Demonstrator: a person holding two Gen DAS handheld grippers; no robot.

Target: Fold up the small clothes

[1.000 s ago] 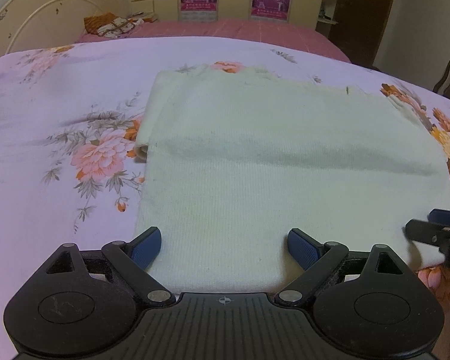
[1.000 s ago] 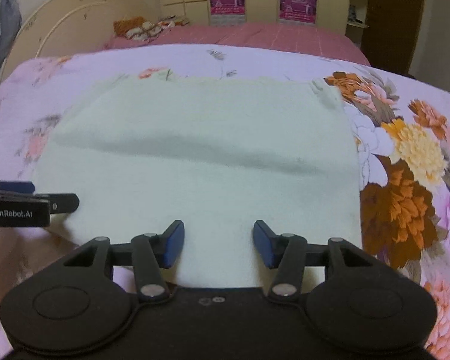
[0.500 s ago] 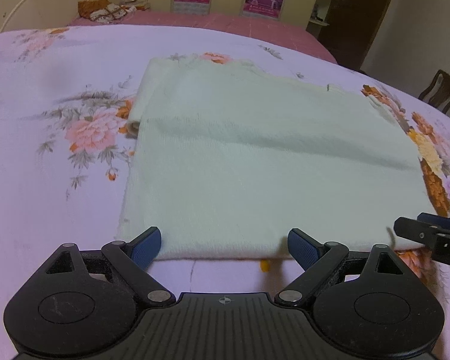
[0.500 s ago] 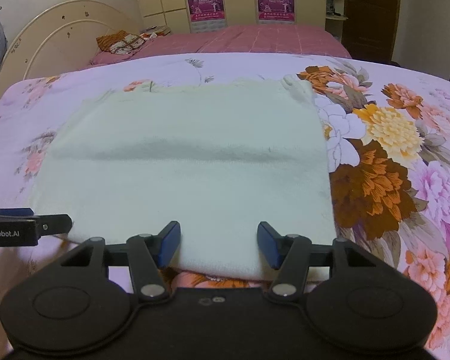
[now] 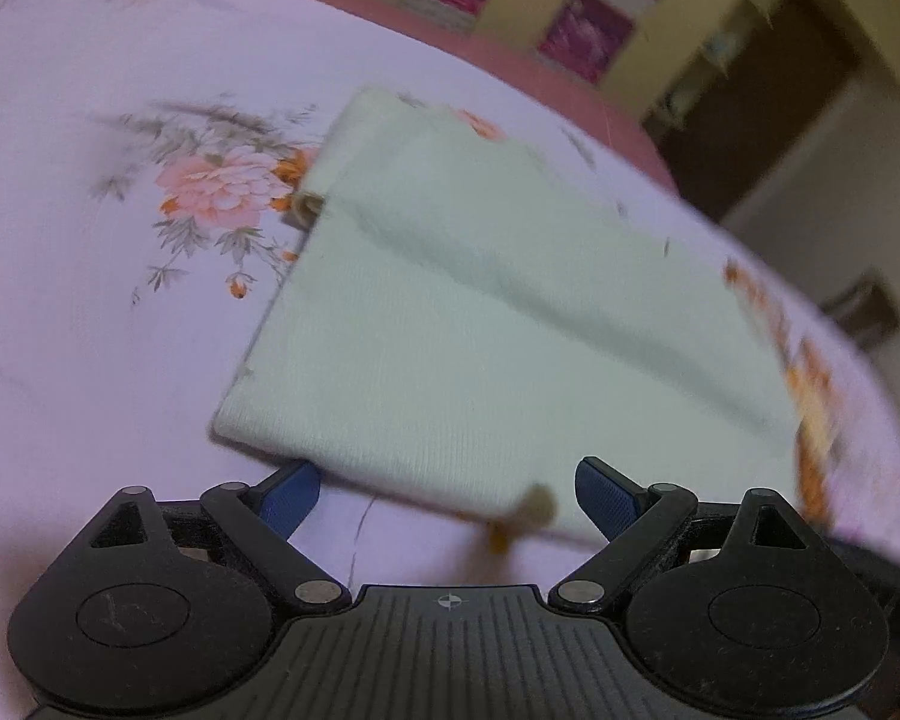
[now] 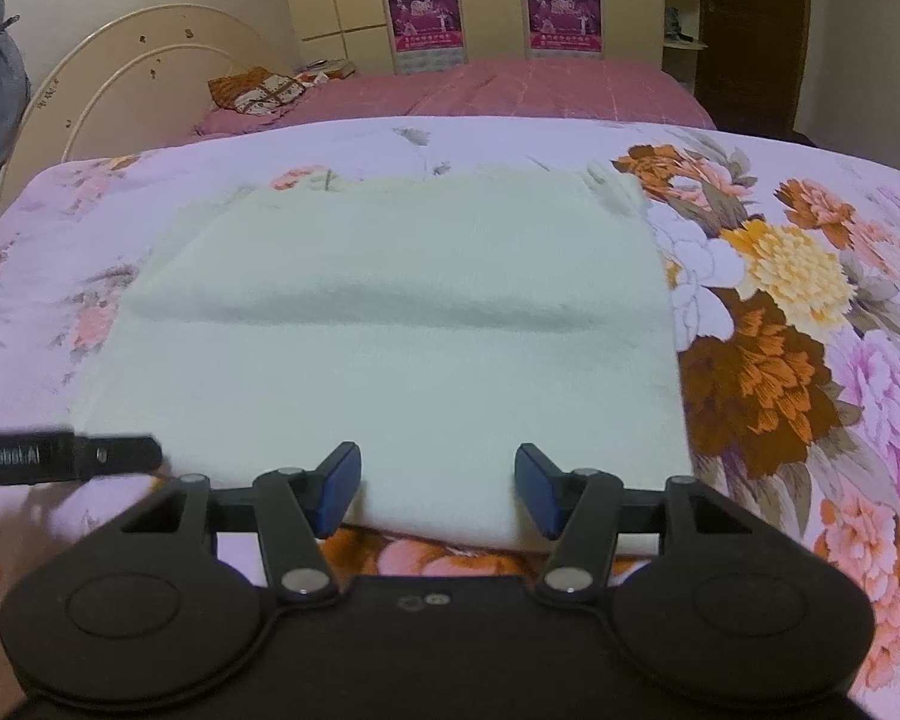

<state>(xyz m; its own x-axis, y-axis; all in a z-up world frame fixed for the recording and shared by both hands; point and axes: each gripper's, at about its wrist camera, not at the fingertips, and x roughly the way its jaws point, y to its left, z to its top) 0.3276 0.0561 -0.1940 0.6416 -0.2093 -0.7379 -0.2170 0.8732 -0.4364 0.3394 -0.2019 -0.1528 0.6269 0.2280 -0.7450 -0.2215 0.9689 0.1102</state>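
Observation:
A pale green knit garment (image 5: pixel 486 312) lies folded flat on the floral bedspread (image 5: pixel 90 300); it also shows in the right wrist view (image 6: pixel 390 348), with a soft crease across its middle. My left gripper (image 5: pixel 447 495) is open and empty, its blue pads just at the garment's near edge, near its left corner. This view is tilted and blurred. My right gripper (image 6: pixel 438 489) is open and empty at the garment's near edge, toward its right side. The left gripper's black finger (image 6: pixel 78 456) shows at the left of the right wrist view.
The bedspread (image 6: pixel 810 300) has large orange and pink flowers to the right of the garment. A second bed with a pink cover (image 6: pixel 510 90) and a curved cream headboard (image 6: pixel 120 78) lie behind. Cupboards with posters (image 6: pixel 564 6) and a dark doorway (image 6: pixel 750 30) stand at the back.
Both grippers have drawn back from over the garment to its near edge. The left gripper has now tilted and shifted toward the garment's left corner. Both stayed open.

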